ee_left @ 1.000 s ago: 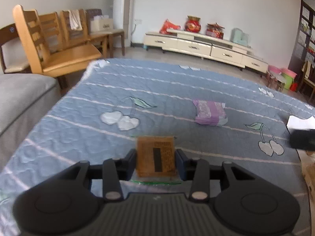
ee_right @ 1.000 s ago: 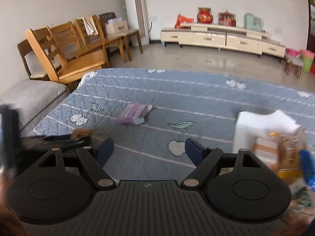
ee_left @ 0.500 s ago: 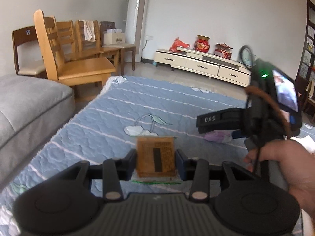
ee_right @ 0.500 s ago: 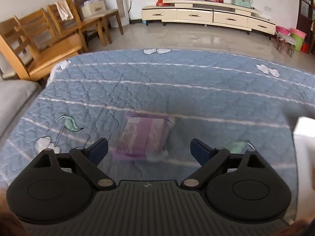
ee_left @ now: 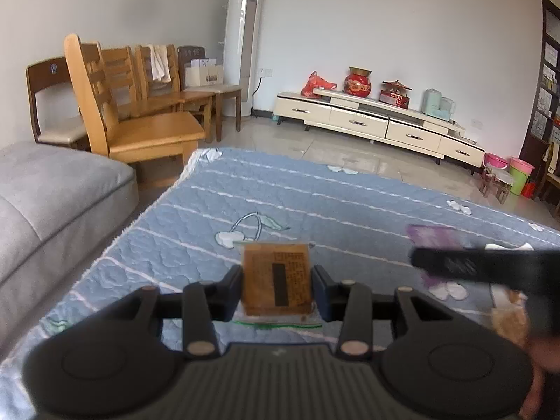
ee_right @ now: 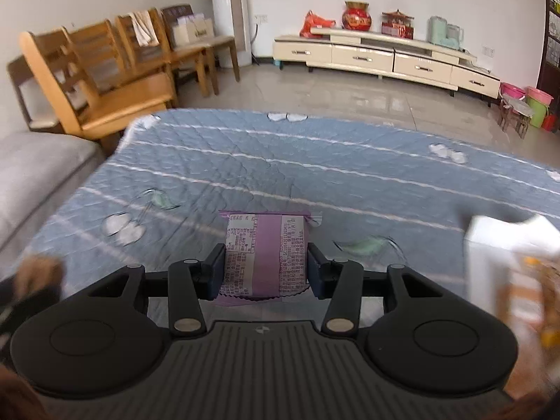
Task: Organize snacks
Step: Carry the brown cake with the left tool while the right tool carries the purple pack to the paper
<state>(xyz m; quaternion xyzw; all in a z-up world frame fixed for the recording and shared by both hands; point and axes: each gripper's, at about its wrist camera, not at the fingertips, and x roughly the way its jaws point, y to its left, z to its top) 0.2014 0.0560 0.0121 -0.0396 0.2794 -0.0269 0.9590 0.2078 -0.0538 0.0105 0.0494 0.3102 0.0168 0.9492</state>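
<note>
Purple packet [ee_right: 266, 255] pinched in right jaws, brown packet [ee_left: 276, 278] in left, likely bound for white box [ee_right: 490, 245]

Soft, even daylight fills both views, with pale glare on the tiled floor [ee_right: 353, 94] before the TV cabinet [ee_right: 385, 59]. Fisheye bending curves the walls and darkens the corners. The right wrist view is motion-smeared, especially the quilt [ee_right: 315, 168] and white box [ee_right: 497, 245].
</note>
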